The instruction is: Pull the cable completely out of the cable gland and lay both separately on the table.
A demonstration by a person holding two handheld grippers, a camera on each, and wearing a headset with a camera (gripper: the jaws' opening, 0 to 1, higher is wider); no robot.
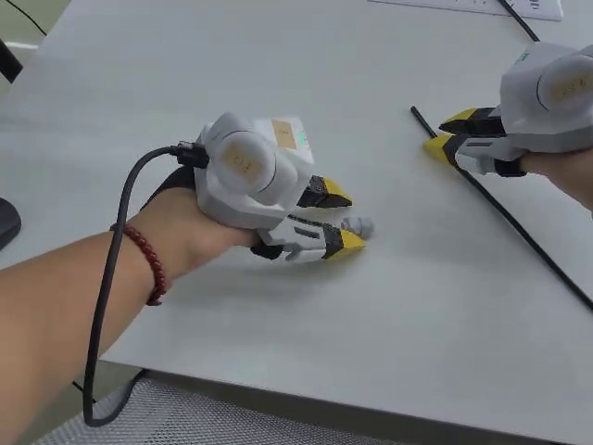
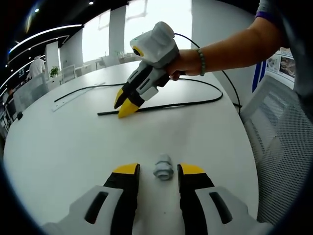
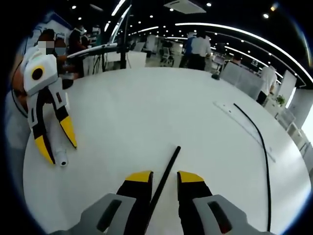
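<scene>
The small grey cable gland [image 1: 359, 225] is seen lying on the white table [image 1: 185, 93], right between the tips of the left gripper [image 1: 346, 219], whose jaws are spread apart and not pressed on it. The black cable [image 1: 505, 213] is laid flat by itself, well apart from the gland at about 2 o'clock, and its end is found between the jaws of the right gripper [image 1: 447, 133], which are parted wide and not squeezed on it. A white strip [image 1: 463, 6] crossed by another black wire [image 1: 515, 17] is seen at 12 o'clock by the far edge, a thick black cord [image 1: 107, 297] is hung from the left gripper toward 7 o'clock, and a mesh chair [image 2: 286, 147] is parked beside the table.
</scene>
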